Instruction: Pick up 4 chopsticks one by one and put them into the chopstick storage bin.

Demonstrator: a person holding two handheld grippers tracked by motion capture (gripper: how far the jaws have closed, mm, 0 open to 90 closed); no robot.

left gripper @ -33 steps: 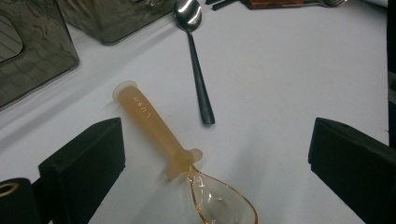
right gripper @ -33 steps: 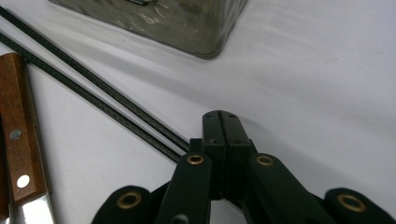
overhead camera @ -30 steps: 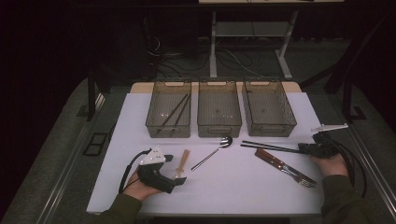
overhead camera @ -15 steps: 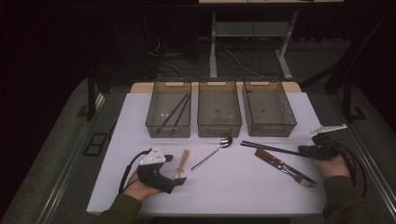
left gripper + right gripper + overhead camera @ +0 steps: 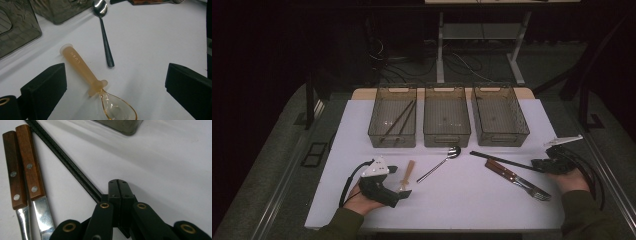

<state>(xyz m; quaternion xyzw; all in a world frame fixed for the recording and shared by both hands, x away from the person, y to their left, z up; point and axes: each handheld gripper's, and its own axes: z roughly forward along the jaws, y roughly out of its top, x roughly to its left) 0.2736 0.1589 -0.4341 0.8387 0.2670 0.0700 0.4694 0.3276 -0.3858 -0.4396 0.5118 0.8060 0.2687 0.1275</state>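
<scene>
Little has shifted since the earlier frames: both hands sit about where they were, and the cutlery lies as before. Nearest, the left gripper [image 5: 398, 194] rests on the white table [image 5: 462, 200] with its jaws spread wide and empty, either side of a small spoon [image 5: 92, 82] with an amber handle and a clear bowl; that spoon looks light, smooth plastic and likely slippery, so the thick handle is the better place to pinch. At the right edge, the right gripper [image 5: 119, 195] has its jaws pressed together on the near end of the black chopsticks [image 5: 65, 161], which run away across the table. They are thin, stiff and light, and held at one tip they could swivel or slip apart, so a firm, level carry seems wise. Beside them lie two wood-handled pieces of cutlery [image 5: 25, 170], farther off a metal spoon [image 5: 439, 162], and beyond that three clear bins [image 5: 447, 140], the left one holding chopsticks already.
</scene>
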